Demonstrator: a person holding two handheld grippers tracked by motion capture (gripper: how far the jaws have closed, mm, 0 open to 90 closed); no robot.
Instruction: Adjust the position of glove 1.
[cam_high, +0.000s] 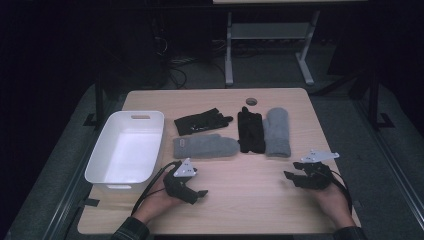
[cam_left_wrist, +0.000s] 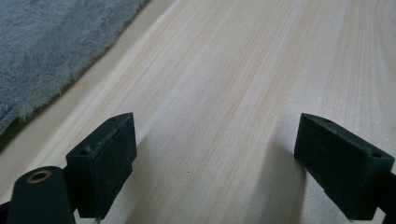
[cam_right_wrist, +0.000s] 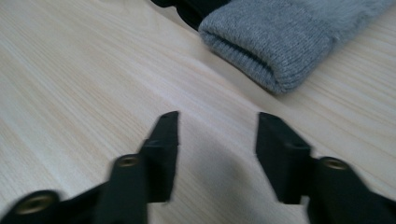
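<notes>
- Your likely job is moving the gloves and mittens into the white bin (cam_high: 125, 150) at the left of the worktop (cam_high: 250, 200); nothing is lifted yet.
- The nearest grey mitten (cam_high: 206, 147) lies flat just beyond your left gripper (cam_high: 192, 192); approach low and pinch its cuff end so it lifts as one piece.
- The upright grey mitten (cam_high: 277, 132) lies ahead of your right gripper (cam_high: 295, 178), touching the black glove (cam_high: 251, 131); take the ribbed cuff (cam_right_wrist: 261, 44) without snagging that glove.
- Left fingers (cam_left_wrist: 105, 158): spread wide, holding nothing, over bare wood.
- Right fingers (cam_right_wrist: 161, 149): partly open, empty, short of the cuff.
</notes>
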